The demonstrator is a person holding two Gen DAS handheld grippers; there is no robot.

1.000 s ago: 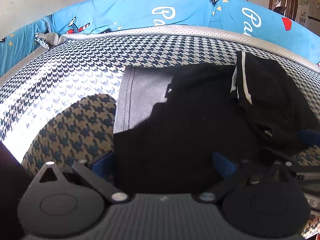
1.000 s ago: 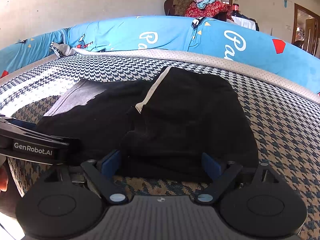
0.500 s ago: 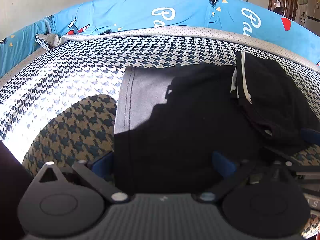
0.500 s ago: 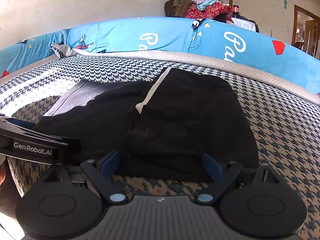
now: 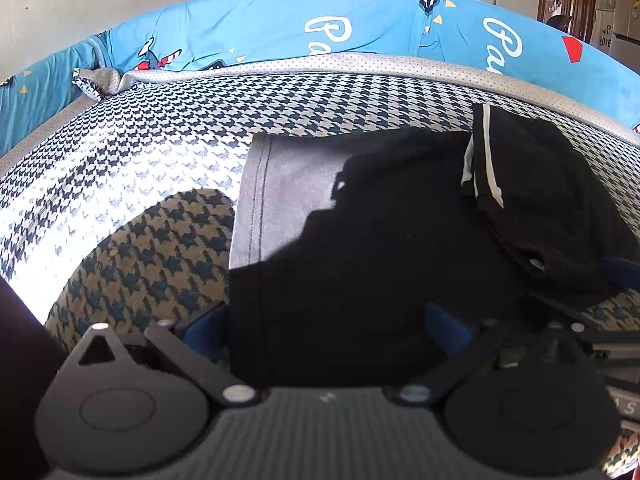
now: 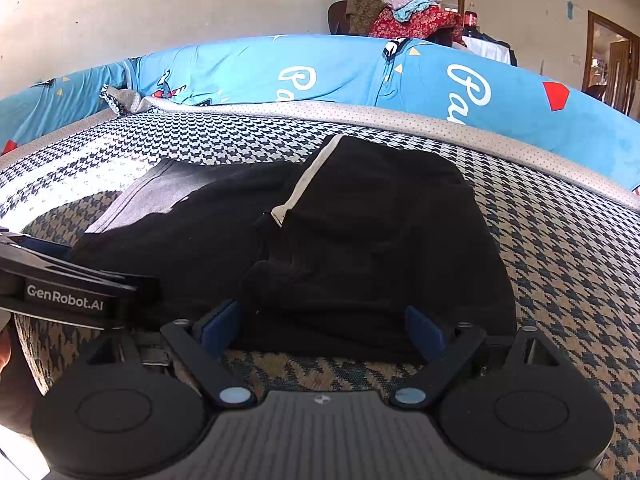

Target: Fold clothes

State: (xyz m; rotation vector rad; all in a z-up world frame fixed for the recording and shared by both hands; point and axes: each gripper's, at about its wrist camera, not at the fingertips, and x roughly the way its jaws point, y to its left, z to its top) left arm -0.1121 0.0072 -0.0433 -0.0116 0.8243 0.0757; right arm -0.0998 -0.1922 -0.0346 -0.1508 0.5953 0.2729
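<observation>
Two dark garments overlap; folds perhaps lost in shadow.

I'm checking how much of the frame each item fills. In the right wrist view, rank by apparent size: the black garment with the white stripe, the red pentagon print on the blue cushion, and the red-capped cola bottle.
1. Black garment with the white stripe, though nearness inflates it.
2. Red pentagon print.
3. Red-capped cola bottle, farthest away.
</observation>
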